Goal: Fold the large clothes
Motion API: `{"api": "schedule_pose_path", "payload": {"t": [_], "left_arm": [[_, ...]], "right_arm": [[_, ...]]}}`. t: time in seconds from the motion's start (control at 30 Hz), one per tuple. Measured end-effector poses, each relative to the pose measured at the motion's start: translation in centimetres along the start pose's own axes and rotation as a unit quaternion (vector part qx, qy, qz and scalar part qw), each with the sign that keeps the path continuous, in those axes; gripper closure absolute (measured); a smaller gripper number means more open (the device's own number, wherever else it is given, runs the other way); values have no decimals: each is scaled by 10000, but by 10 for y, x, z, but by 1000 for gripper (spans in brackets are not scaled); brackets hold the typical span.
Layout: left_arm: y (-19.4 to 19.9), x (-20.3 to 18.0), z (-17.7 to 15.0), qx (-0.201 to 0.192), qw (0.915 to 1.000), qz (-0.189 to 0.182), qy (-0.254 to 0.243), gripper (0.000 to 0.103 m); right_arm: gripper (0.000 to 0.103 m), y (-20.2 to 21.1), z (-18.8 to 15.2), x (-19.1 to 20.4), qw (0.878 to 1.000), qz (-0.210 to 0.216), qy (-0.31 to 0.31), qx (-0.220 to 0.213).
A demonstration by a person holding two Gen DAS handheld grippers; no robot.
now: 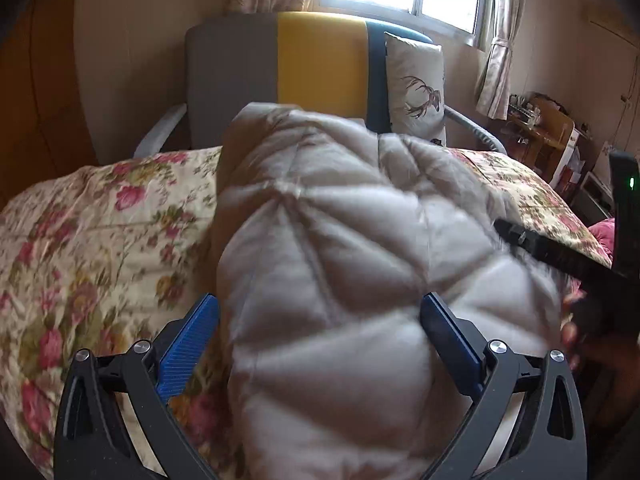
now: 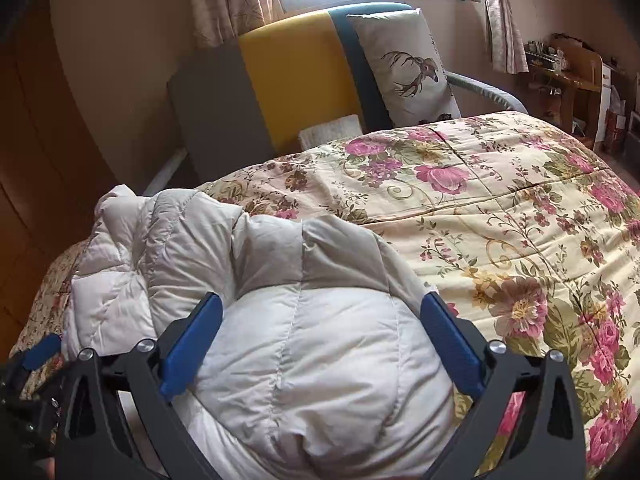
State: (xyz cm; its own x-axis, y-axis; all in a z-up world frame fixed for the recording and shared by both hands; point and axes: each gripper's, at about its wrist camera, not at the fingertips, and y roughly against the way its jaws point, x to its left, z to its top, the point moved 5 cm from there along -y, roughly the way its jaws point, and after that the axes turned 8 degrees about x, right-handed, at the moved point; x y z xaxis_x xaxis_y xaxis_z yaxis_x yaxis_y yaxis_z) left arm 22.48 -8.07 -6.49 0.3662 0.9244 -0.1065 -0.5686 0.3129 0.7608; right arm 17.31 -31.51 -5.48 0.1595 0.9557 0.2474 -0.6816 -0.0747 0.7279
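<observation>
A puffy off-white quilted down jacket (image 1: 340, 248) lies bunched on a bed with a floral quilt (image 1: 80, 232). My left gripper (image 1: 320, 312) is open, its blue pads spread wide around the near part of the jacket. In the right wrist view the same jacket (image 2: 280, 320) fills the lower left. My right gripper (image 2: 322, 312) is also open, its blue pads on either side of a rounded bulge of the jacket. The right gripper's black body (image 1: 592, 264) shows at the right edge of the left wrist view.
The floral quilt (image 2: 500, 220) covers the bed to the right. A grey, yellow and teal headboard (image 2: 296, 76) with a deer-print pillow (image 2: 404, 64) stands behind. A wooden wardrobe (image 2: 32, 160) is on the left; cluttered shelves (image 2: 572, 72) on the right.
</observation>
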Motion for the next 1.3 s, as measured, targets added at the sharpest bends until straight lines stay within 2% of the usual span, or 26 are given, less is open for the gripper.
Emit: {"api": "schedule_pose_path", "payload": {"t": [0.1, 0.17, 0.23, 0.3, 0.4, 0.5, 0.73, 0.83, 0.9, 1.0, 1.07, 1.2, 1.3], "left_arm": [[3, 13, -21, 34, 9994, -191, 300, 3], [-2, 23, -32, 282, 9952, -587, 726, 3], [-6, 31, -40, 503, 9871, -1025, 1124, 3], [-10, 32, -48, 690, 9795, -1383, 1288, 3], [-10, 29, -56, 804, 9738, -1722, 1247, 3], [-9, 25, -57, 887, 9714, -1887, 1136, 3], [-9, 20, -54, 1172, 9672, -2020, 1001, 3], [-14, 21, -59, 1438, 9575, -2244, 1107, 3], [-18, 20, -63, 1622, 9471, -2478, 1241, 3], [-23, 20, -68, 1739, 9371, -2700, 1371, 3], [-26, 19, -68, 1769, 9348, -2752, 1384, 3], [-28, 19, -57, 1684, 9390, -2731, 1242, 3], [-34, 18, -53, 1747, 9354, -2784, 1306, 3]], "right_arm": [[2, 15, -14, 3, 9998, 119, 74, 172], [2, 21, -26, 0, 9987, 331, -88, 370], [2, 22, -41, -5, 9964, 556, -301, 563], [2, 20, -58, -14, 9941, 700, -507, 653], [2, 15, -78, -24, 9867, 1042, -893, 875], [2, 16, -85, -29, 9773, 1367, -1195, 1091], [2, 26, -72, -19, 9790, 1125, -543, 1612], [2, 16, -72, -21, 9712, 1317, -589, 1894], [2, 8, -74, -23, 9628, 1576, -762, 2057], [2, 2, -76, -26, 9556, 1854, -876, 2118], [2, 1, -76, -28, 9535, 1940, -907, 2121], [2, 3, -76, -29, 9497, 2035, -975, 2171], [2, -5, -75, -31, 9427, 2195, -1069, 2275]]}}
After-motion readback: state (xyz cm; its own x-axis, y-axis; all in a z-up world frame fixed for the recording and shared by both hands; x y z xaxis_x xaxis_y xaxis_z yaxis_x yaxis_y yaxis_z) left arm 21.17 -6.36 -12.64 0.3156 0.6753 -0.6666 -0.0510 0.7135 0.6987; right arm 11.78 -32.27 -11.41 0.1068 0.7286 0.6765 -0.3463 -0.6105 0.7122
